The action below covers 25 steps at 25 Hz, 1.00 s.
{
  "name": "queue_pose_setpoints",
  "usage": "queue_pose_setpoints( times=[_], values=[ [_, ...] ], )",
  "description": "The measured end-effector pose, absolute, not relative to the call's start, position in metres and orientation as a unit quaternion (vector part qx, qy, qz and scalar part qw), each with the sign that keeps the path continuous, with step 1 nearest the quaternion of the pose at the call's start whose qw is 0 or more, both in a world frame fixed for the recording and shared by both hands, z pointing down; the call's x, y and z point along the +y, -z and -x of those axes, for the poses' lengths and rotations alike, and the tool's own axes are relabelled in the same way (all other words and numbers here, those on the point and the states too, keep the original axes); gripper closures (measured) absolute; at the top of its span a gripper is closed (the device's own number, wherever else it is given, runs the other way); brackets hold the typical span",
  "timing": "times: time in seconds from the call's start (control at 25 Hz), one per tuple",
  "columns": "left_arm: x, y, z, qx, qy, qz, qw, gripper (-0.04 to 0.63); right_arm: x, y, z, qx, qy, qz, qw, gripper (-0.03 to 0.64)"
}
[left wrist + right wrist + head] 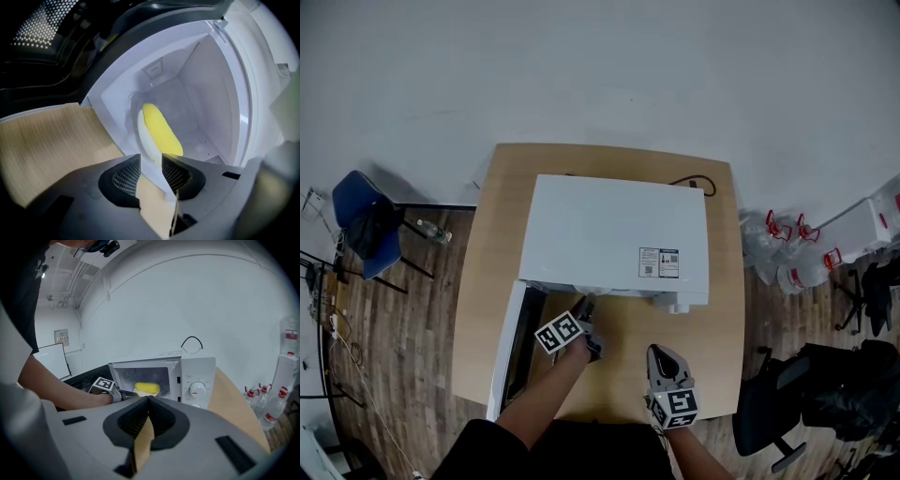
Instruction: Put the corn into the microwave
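1. The left gripper [151, 159] points into the open microwave [211, 89]; its jaws stand apart, with nothing between them and the pads touching nothing
2. The corn [161, 129] lies just ahead of those jaw tips, inside the cavity, on a white plate [142, 133] and free of the gripper
3. The microwave door [511, 349] is swung open to the left gripper's left, above the wooden table [487, 272]
4. The right gripper [148, 400] has its jaws together and empty; it is held over the table to the right of the left gripper, short of the microwave's front, with the control dial [197, 389] ahead of it and slightly right
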<state>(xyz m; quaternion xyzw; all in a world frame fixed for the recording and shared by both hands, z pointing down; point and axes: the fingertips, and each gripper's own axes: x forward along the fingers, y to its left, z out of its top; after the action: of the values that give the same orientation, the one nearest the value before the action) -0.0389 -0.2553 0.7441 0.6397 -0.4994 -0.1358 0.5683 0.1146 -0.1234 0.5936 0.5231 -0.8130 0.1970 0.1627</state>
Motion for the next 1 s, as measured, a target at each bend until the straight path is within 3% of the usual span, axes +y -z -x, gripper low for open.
queue_pose_setpoints(
  times=[0.36,0.64,1.0],
  values=[
    [-0.252,-0.709,0.034,-0.516,0.064,-0.718,0.463,0.474,-0.125,-0.595,-0.117,-0.810,-0.198,-0.527,0.163,0.557],
    [-0.263,-0.720,0.025,-0.525,-0.066,-0.765,0.366,0.468,-0.121,-0.598,-0.119,-0.808,-0.200,-0.528,0.166,0.557],
    [-0.278,-0.729,0.019,-0.527,-0.113,-0.771,0.340,0.468,-0.131,-0.604,-0.133,-0.806,-0.204,-0.529,0.170,0.557]
  ],
)
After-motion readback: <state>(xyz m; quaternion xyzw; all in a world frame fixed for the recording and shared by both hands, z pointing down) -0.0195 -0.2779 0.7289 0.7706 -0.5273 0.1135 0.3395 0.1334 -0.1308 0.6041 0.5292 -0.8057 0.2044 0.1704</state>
